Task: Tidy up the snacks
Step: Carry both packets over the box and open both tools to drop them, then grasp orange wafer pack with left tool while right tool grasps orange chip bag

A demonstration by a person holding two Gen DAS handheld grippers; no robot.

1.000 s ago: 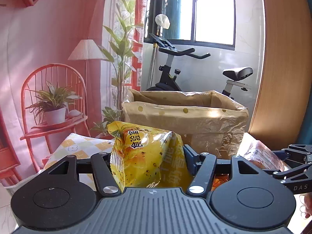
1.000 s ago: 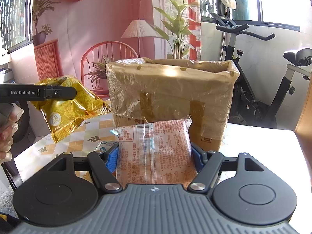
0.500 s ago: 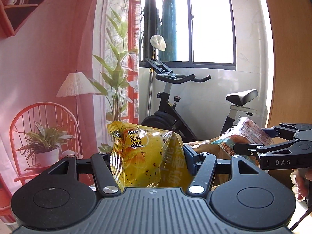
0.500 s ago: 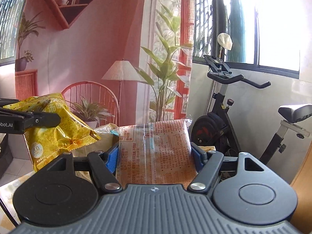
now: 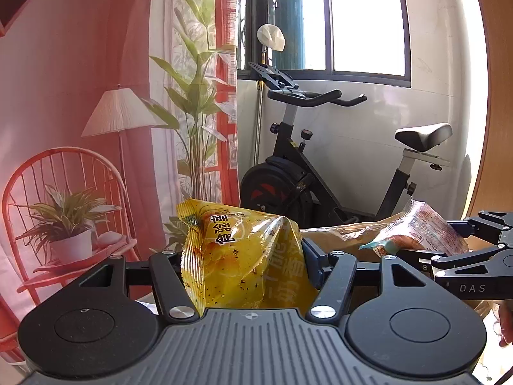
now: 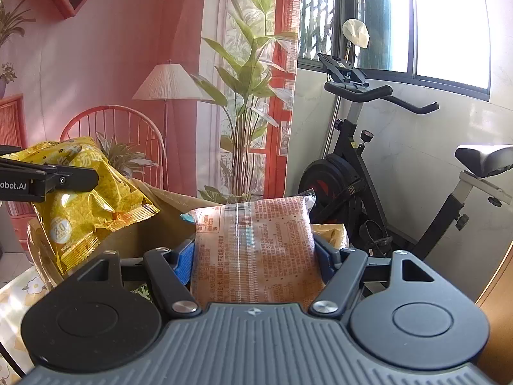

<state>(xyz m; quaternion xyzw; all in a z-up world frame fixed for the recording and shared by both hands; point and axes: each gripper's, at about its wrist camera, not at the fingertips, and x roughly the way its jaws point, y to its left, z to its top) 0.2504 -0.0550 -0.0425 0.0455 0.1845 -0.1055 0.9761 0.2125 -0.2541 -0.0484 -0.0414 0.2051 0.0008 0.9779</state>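
My left gripper (image 5: 247, 256) is shut on a yellow snack bag (image 5: 243, 256), held in the air above the box rim. The same bag shows at the left of the right wrist view (image 6: 86, 205), under the left gripper's finger (image 6: 64, 178). My right gripper (image 6: 255, 250) is shut on an orange-printed snack packet (image 6: 256, 250), also held up. That packet (image 5: 420, 234) and the right gripper (image 5: 455, 256) show at the right of the left wrist view. The brown cardboard box (image 5: 346, 234) lies just below and beyond both bags; only its rim shows.
An exercise bike (image 5: 320, 166) stands behind the box by the window. A red chair with a potted plant (image 5: 64, 224), a floor lamp (image 5: 120, 112) and a tall plant (image 5: 195, 102) are at the left. The patterned tablecloth (image 6: 19, 292) shows low left.
Both grippers rose with their bags from table level to above the box, then dipped slightly. The box's rim shows again at the bottom. Both grips are unchanged.
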